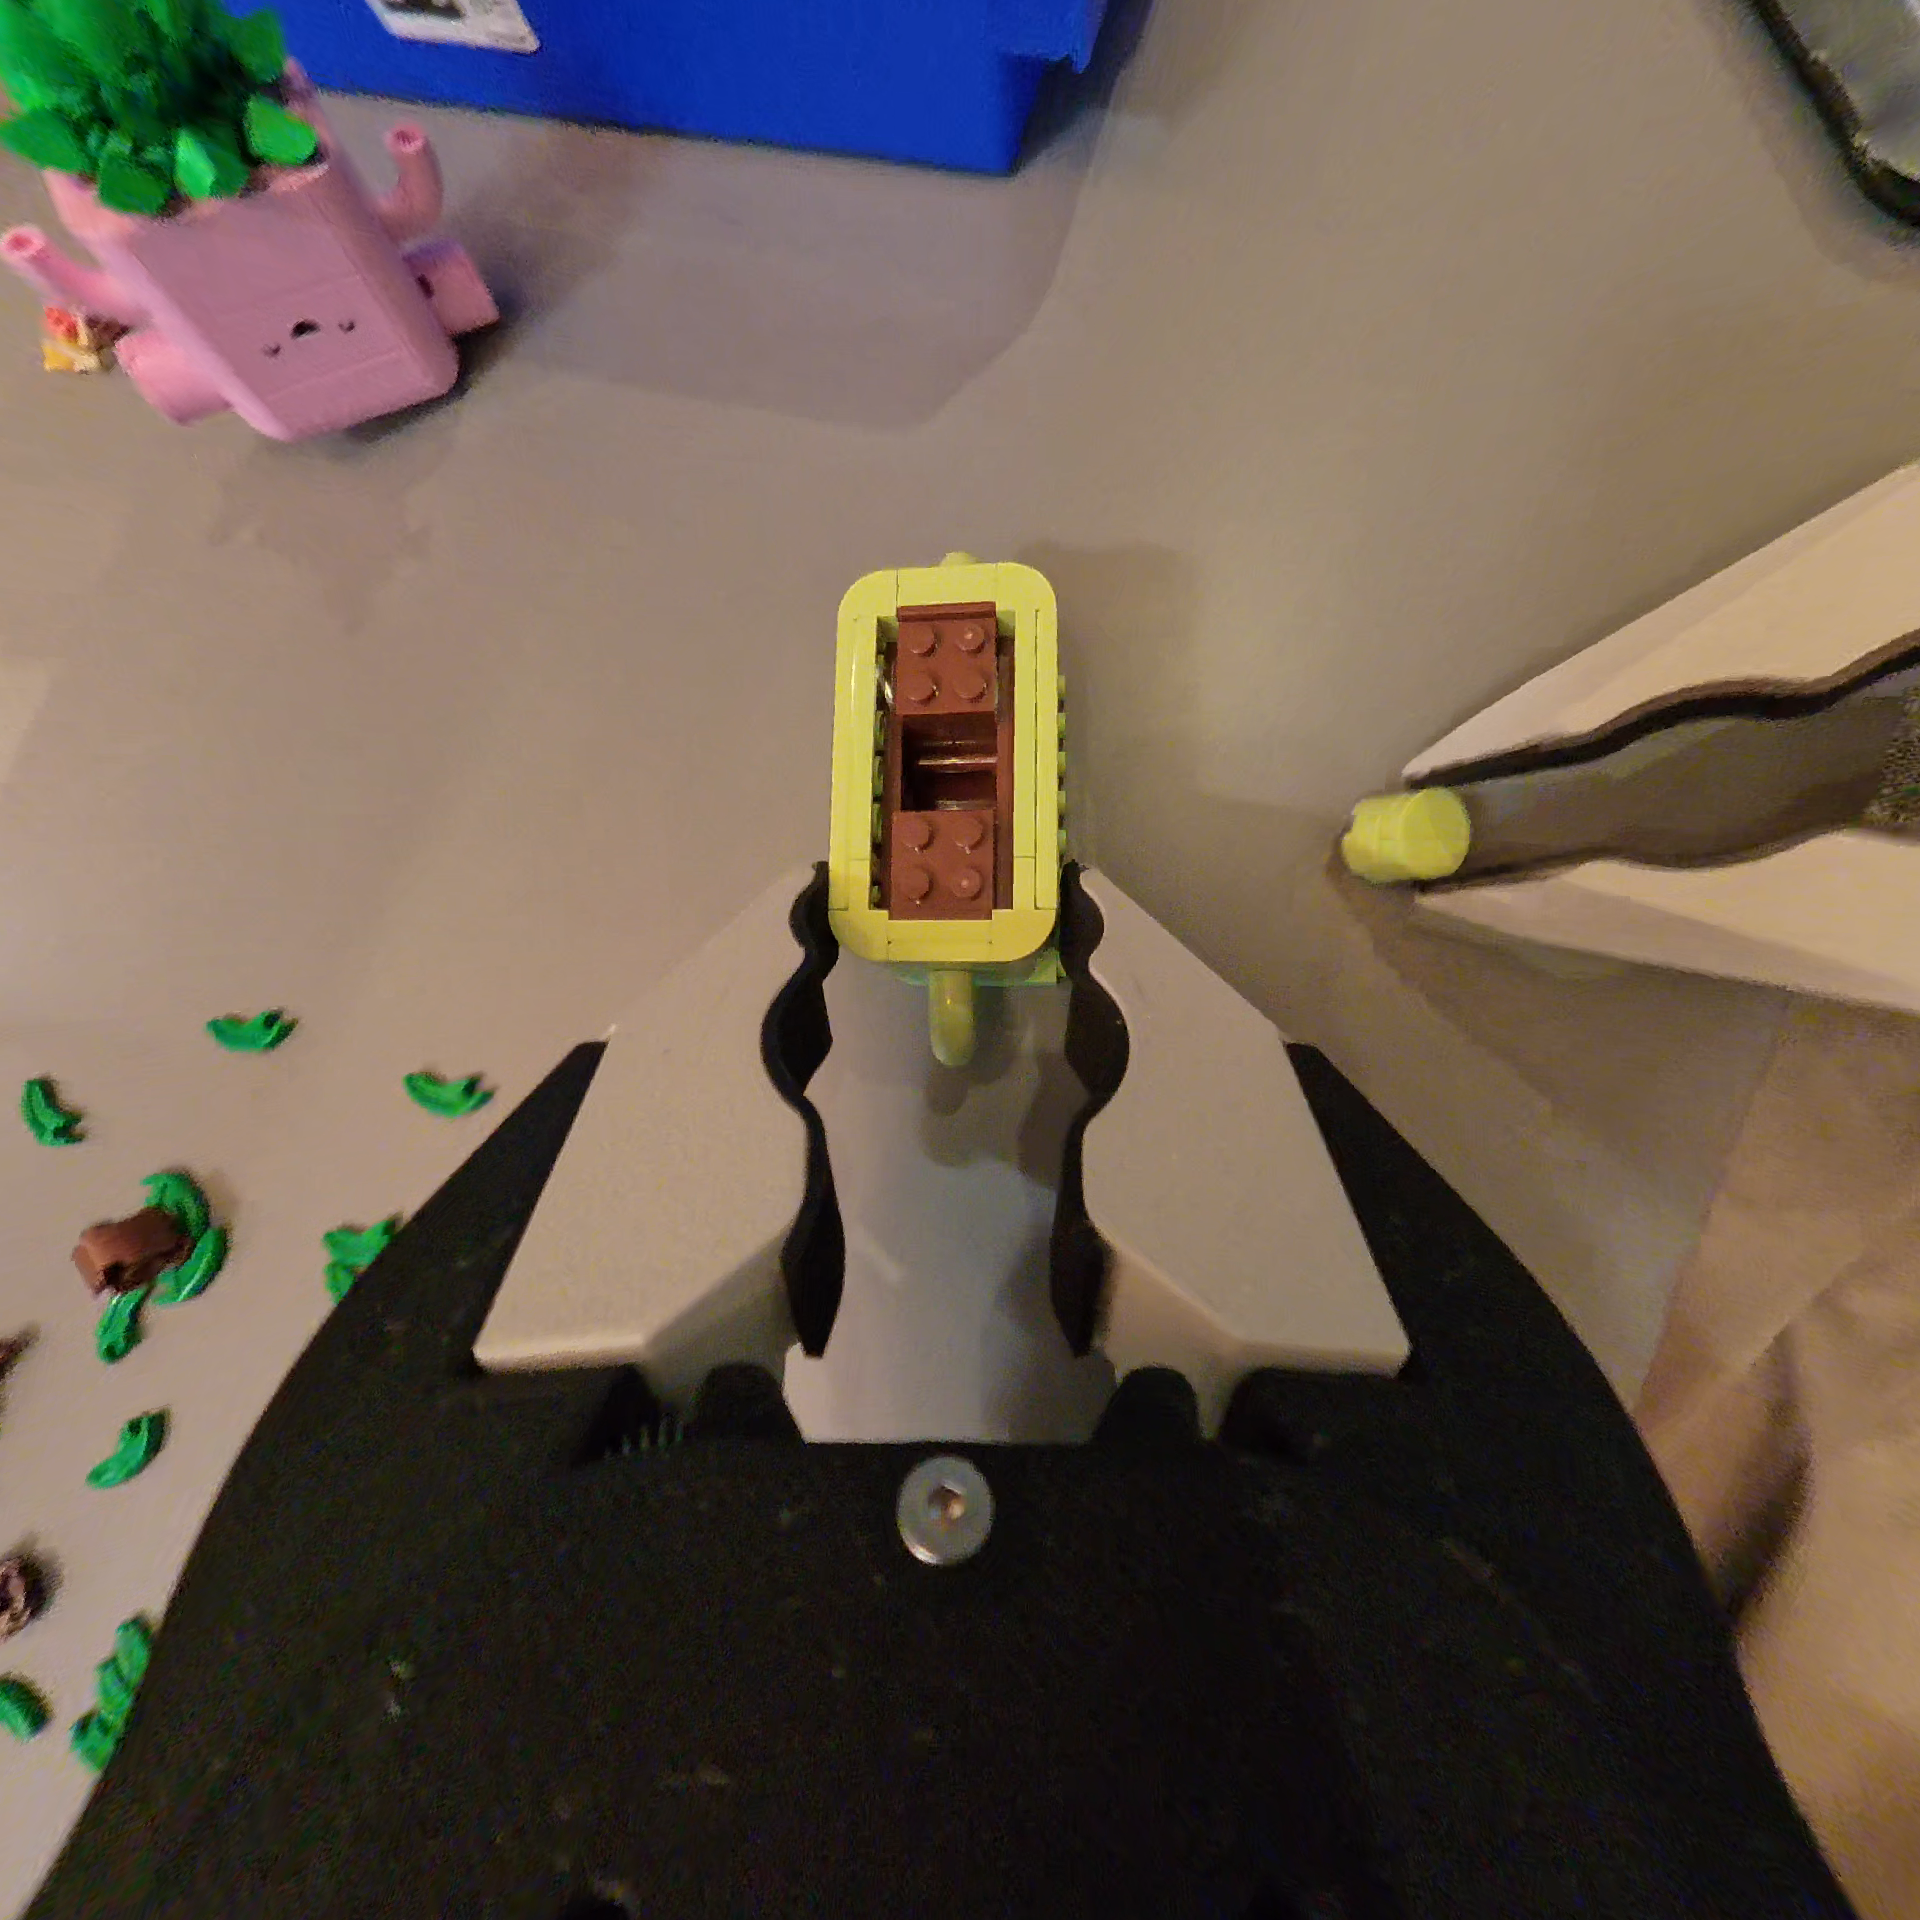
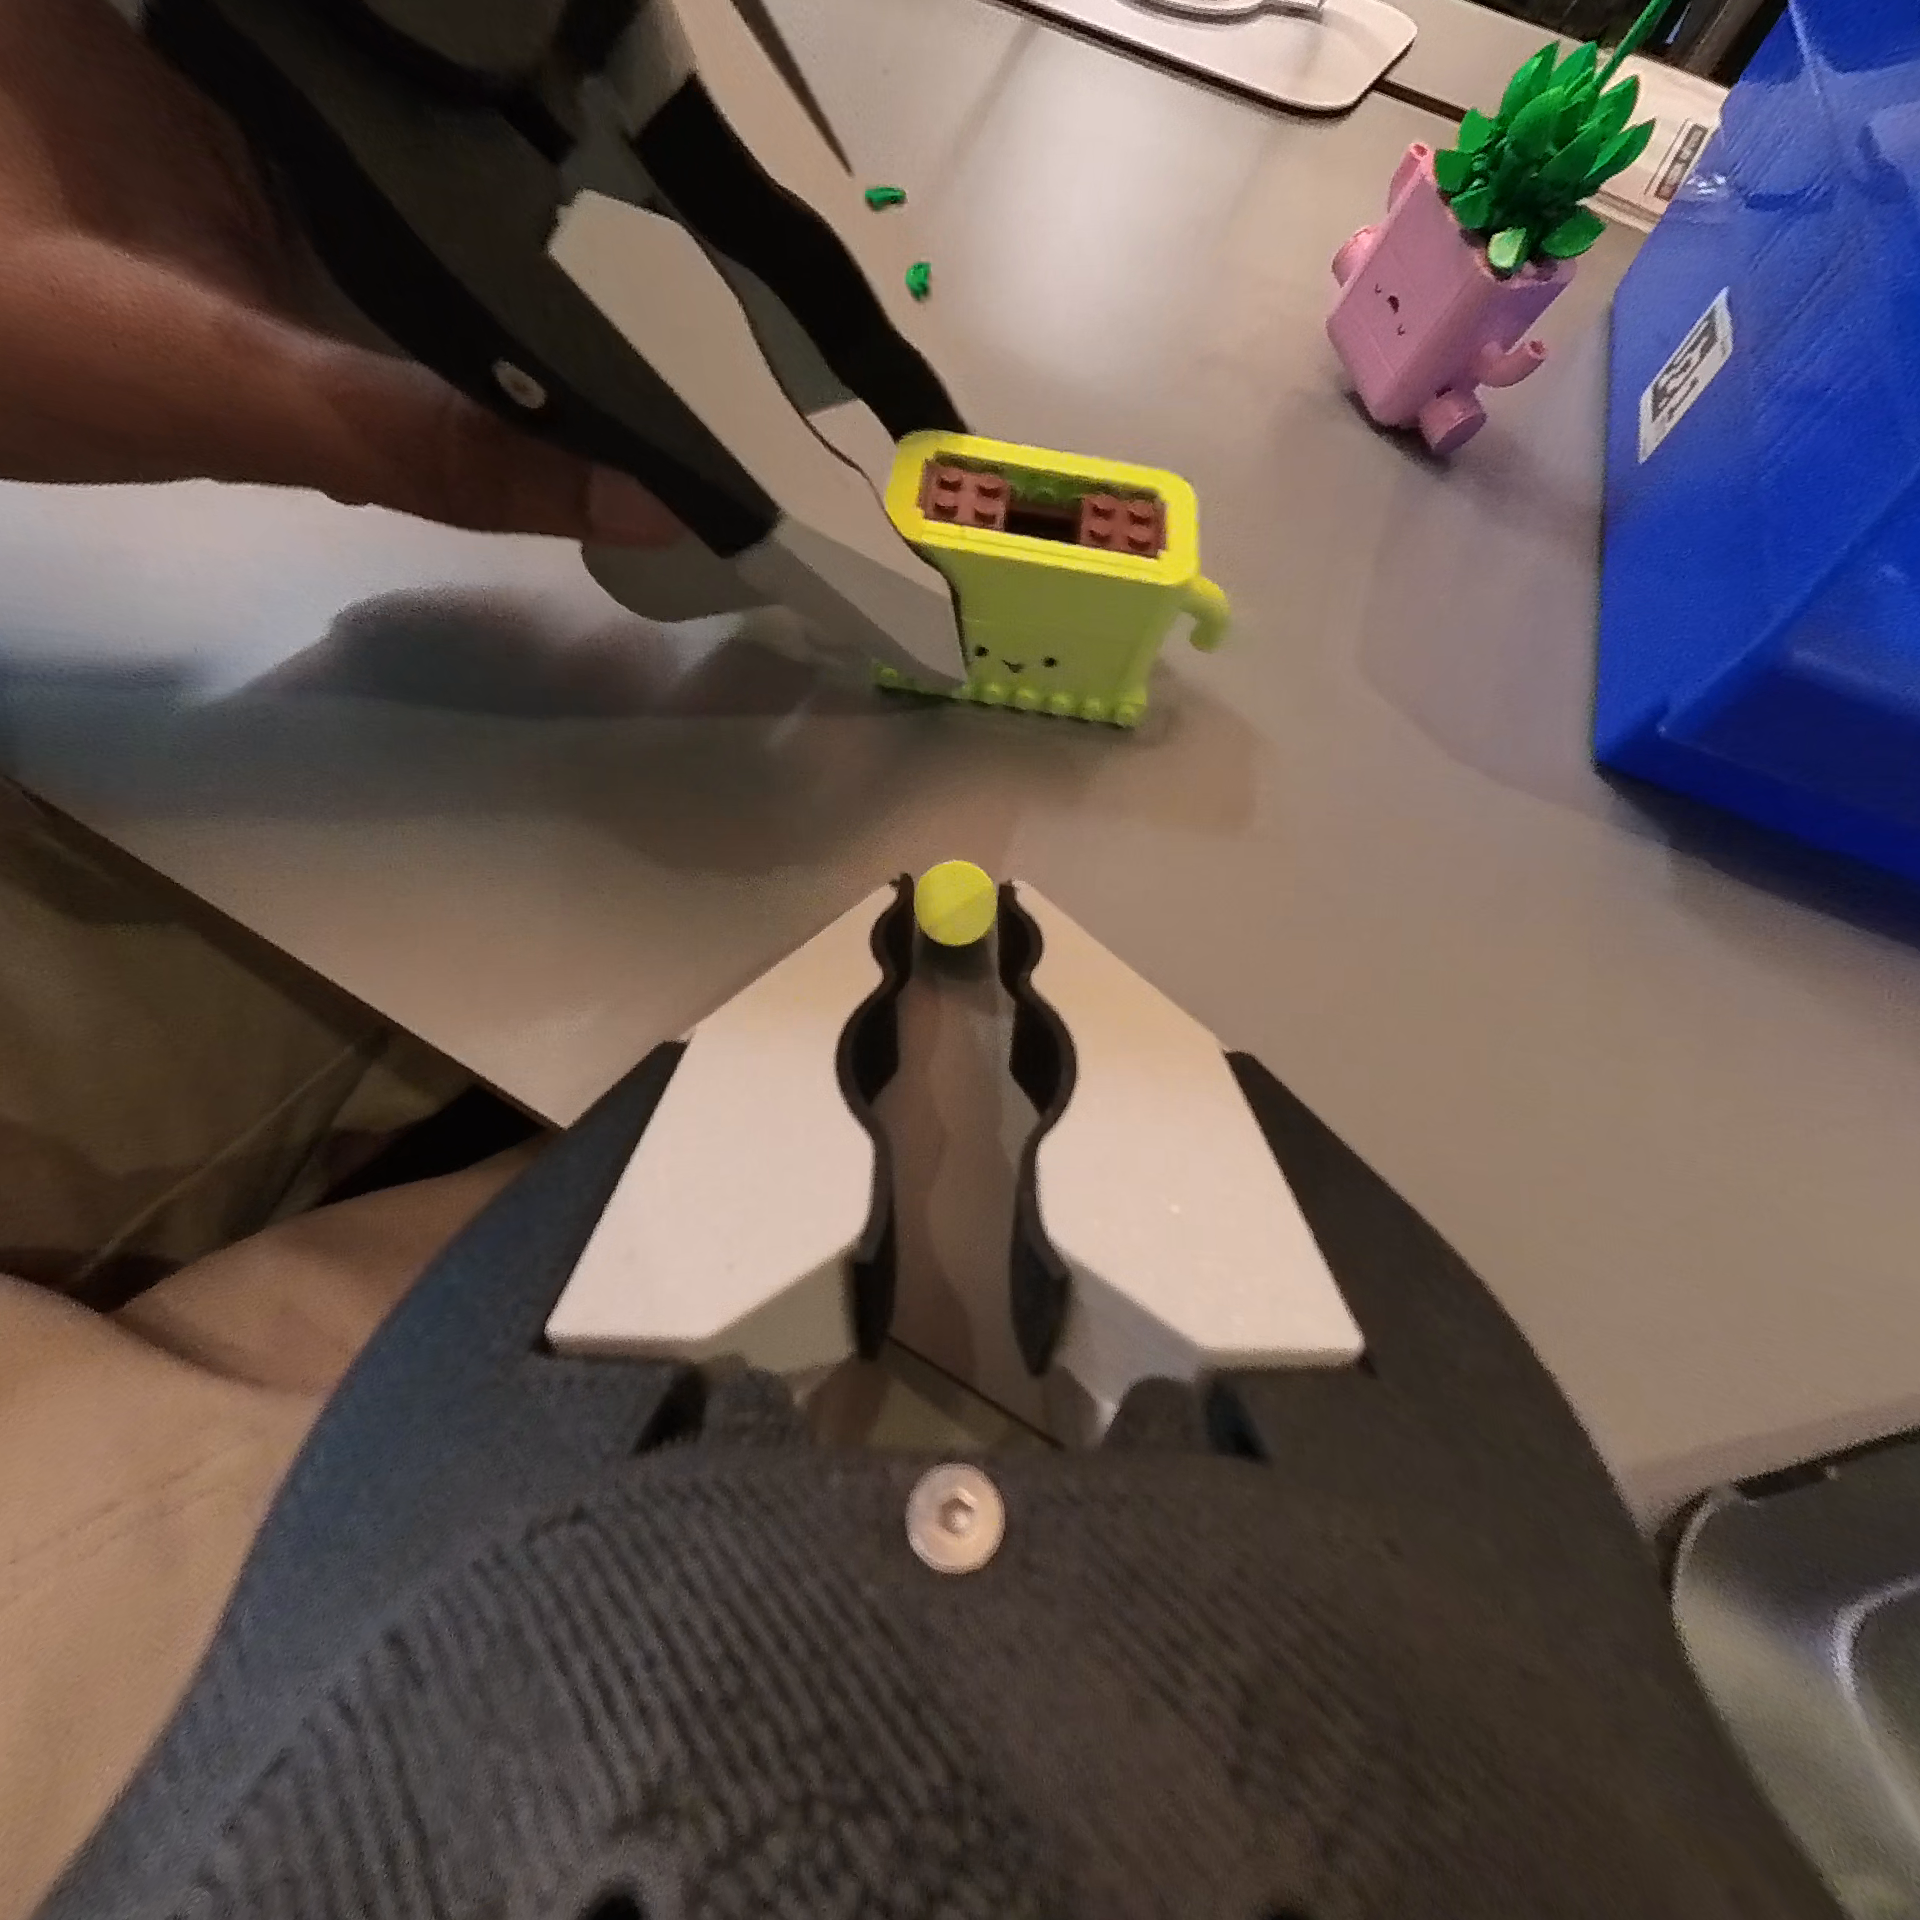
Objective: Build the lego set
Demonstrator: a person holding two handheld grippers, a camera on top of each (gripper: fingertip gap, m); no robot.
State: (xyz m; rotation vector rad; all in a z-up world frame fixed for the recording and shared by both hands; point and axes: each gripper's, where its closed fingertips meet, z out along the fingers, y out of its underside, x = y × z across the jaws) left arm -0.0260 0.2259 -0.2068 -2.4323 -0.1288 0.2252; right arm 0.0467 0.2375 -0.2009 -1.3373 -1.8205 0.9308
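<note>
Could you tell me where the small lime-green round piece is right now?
The lime round piece is pinched at the right gripper tips, above the table right of the lime pot.

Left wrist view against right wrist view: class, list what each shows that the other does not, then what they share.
Only the left wrist view shows the brown piece among scattered green leaf pieces, and straight down into the lime pot.

Only the right wrist view shows the lime pot's smiling face, and a hand holding the left gripper.

Both show the lime pot, the pink planter, the blue bin, and the right gripper shut on a round lime piece.
</note>
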